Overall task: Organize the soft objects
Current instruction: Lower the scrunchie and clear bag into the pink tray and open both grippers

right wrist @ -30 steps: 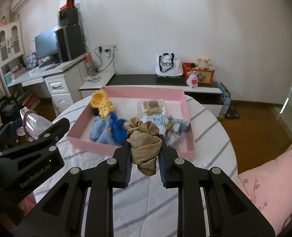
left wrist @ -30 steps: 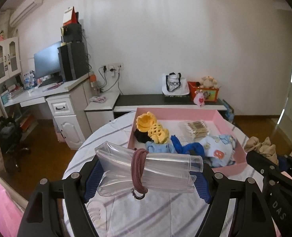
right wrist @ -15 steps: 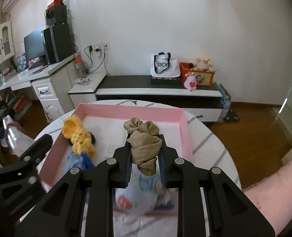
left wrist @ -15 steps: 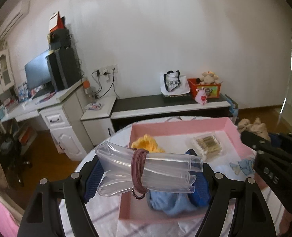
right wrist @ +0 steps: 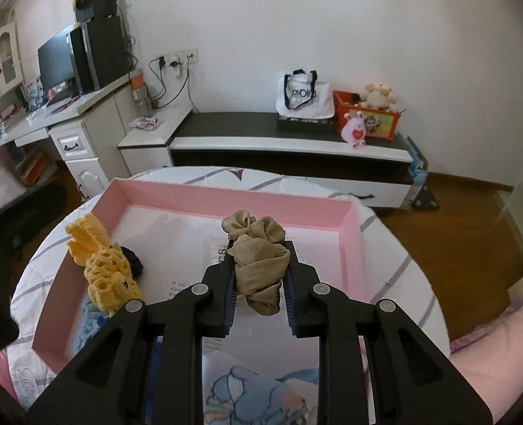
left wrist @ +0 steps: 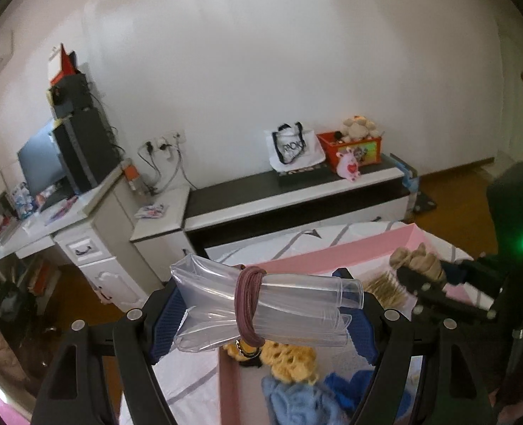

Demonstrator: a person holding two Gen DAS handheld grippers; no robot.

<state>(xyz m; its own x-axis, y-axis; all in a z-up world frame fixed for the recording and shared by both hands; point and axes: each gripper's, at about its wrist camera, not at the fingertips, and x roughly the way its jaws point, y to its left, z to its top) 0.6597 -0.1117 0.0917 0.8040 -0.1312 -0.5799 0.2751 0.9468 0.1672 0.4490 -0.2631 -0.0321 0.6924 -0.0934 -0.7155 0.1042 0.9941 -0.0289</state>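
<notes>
My left gripper (left wrist: pixel 261 313) is clamped on a clear plastic bundle (left wrist: pixel 279 304), fingers set wide with the blue pads against both ends. A maroon hair tie (left wrist: pixel 248 306) is wrapped round the middle of the bundle, small metal ring hanging under it. The bundle lies crosswise, above the near left corner of the pink tray (left wrist: pixel 297 260).

My right gripper (right wrist: pixel 258 288) has its fingers narrow, pinching a tan scrunchie (right wrist: pixel 258 251). It sticks up above the fingertips and hangs a bit below them. It's held over the tray's middle, above the white tray floor (right wrist: pixel 176 233). Left view shows the same scrunchie (left wrist: pixel 415 262) at my right fingers, near the far tray wall.

In the tray: yellow crochet piece (right wrist: pixel 100 265) along the left side, a black scrunchie (right wrist: pixel 134 262) touching it, a light blue cloth (right wrist: pixel 88 322) just below. In the left view, yellow crochet (left wrist: pixel 289 357) and blue cloths (left wrist: pixel 297 400) sit right under the bundle. A pack of cotton swabs (left wrist: pixel 385 288) lies in the tray, partly hidden by my right fingers. A patterned cloth (right wrist: pixel 251 389) shows between the right gripper's arms, in the near part of the tray.

The tray sits on a round worktop (right wrist: pixel 396 258) with a white striped cover. Pink sleeve (right wrist: pixel 491 347) at lower right.
</notes>
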